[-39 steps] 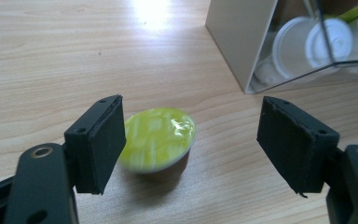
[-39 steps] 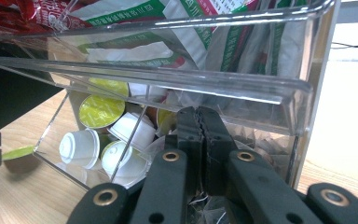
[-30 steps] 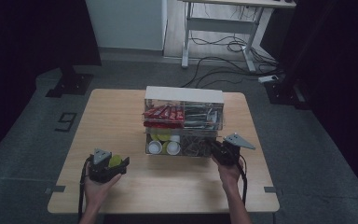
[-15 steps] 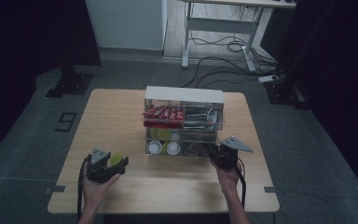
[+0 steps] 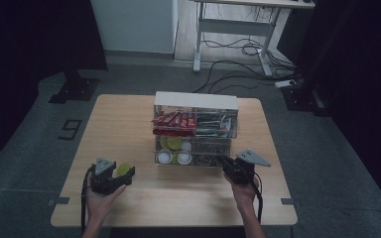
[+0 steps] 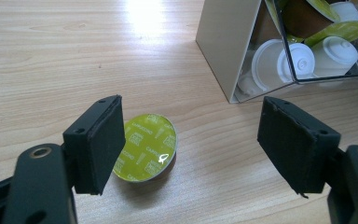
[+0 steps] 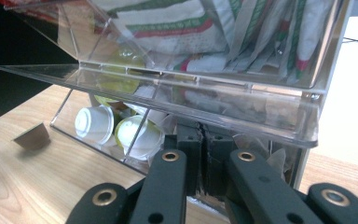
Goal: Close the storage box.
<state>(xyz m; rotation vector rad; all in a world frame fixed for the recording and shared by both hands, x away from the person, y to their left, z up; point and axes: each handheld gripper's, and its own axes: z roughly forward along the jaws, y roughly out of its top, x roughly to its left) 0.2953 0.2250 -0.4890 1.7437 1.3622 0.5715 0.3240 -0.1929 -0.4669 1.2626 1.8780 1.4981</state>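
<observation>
A clear acrylic organizer (image 5: 196, 99) stands mid-table. It holds red packets (image 5: 174, 120) and sachets (image 5: 213, 123) in the upper tier and capsules (image 5: 172, 151) in the lower tier. A green-lidded coffee capsule (image 6: 147, 147) lies on the wood beside my left gripper (image 6: 196, 135), close to the left pad and touched by neither pad. That gripper (image 5: 121, 177) is open at the near left. My right gripper (image 7: 204, 154) is shut, with its tips at the organizer's lower right compartment under a raised clear flap (image 7: 168, 86). I see nothing between the pads.
The wooden table (image 5: 124, 124) has bare wood to the left of the organizer and along the near edge. White and green capsules (image 7: 116, 128) fill the lower left bin. A desk frame and cables (image 5: 238, 47) are on the floor beyond the table.
My right gripper has drawn back slightly toward the near edge. The left gripper and the green capsule have stayed put.
</observation>
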